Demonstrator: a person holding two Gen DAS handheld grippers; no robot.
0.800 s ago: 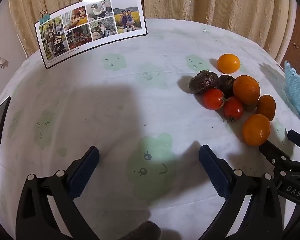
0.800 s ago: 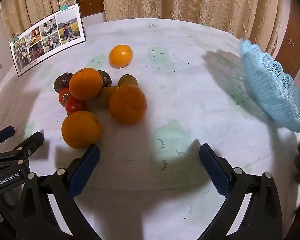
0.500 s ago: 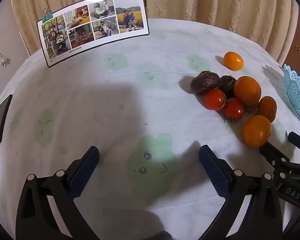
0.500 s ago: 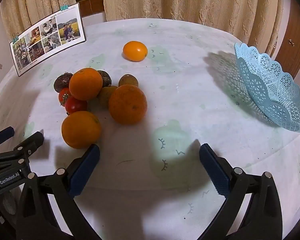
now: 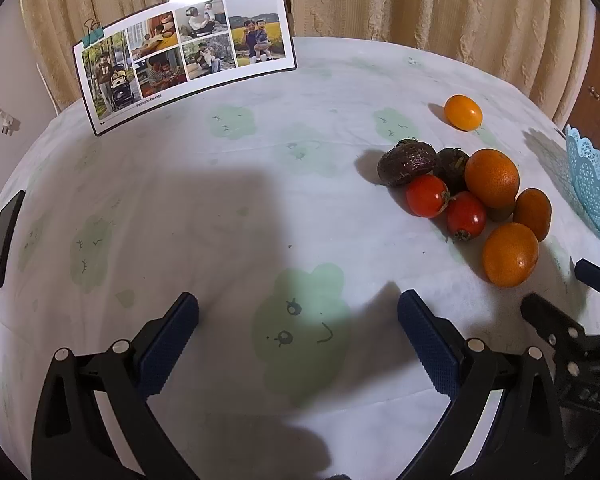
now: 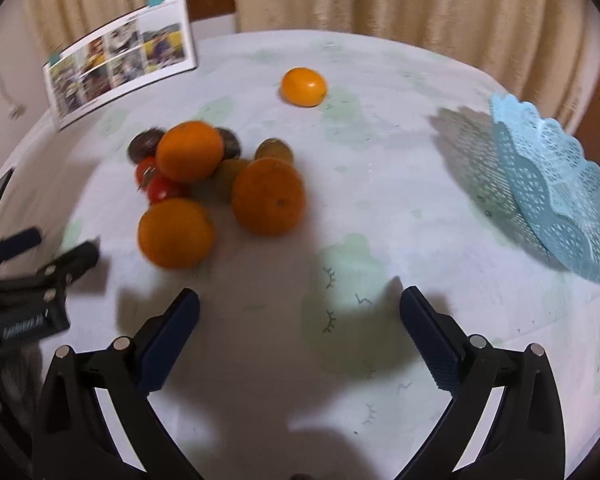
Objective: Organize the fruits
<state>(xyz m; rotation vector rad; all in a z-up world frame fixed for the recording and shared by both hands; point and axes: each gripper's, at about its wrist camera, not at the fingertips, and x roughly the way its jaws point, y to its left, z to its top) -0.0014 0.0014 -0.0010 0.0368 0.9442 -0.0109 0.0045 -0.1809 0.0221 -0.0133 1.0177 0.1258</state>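
Note:
A pile of fruit lies on the round table: three oranges, two red tomatoes, two dark wrinkled fruits and greenish-brown ones half hidden behind. A small yellow-orange fruit sits alone farther back. The blue lace basket stands empty at the right. My left gripper is open over bare cloth, left of the pile. My right gripper is open, just in front of the pile, with nothing between its fingers.
A photo card held by clips stands at the back left. A dark phone-like slab lies at the table's left edge. Curtains hang behind the table. A white cloth with green cloud prints covers the table.
The basket, tilted at the right edge before, now rests on the table. The lone yellow-orange fruit has rolled farther from the pile. The right wrist view has shifted and is blurred.

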